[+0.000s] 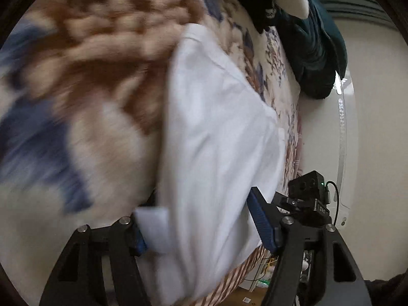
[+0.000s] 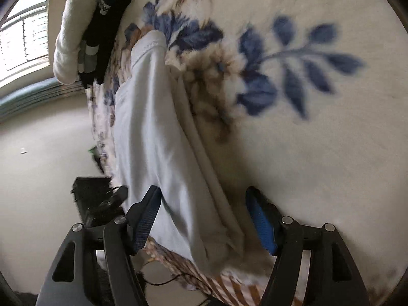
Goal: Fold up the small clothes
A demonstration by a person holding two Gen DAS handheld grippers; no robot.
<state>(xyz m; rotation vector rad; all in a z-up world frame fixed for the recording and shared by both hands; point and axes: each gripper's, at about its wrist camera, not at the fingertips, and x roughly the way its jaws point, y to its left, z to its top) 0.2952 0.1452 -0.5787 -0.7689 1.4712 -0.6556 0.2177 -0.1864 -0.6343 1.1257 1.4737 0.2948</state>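
Note:
A white garment (image 1: 216,132) lies in a long folded strip on a floral blanket (image 1: 89,89). My left gripper (image 1: 201,224) is open; its blue-padded fingers (image 1: 261,224) stand on either side of the garment's near end, and the cloth covers most of the left finger. In the right wrist view the same garment (image 2: 158,132) runs from the far edge down between my open right gripper (image 2: 206,219), whose fingers (image 2: 260,221) straddle its near end. I cannot tell whether either gripper touches the cloth.
Black clothes (image 2: 107,25) and a white folded item (image 2: 68,38) lie at the blanket's far edge. A dark teal bundle (image 1: 316,51) sits near the edge. The other gripper's black camera unit (image 1: 308,193) shows at the right. The floor (image 2: 46,153) lies past the blanket's edge.

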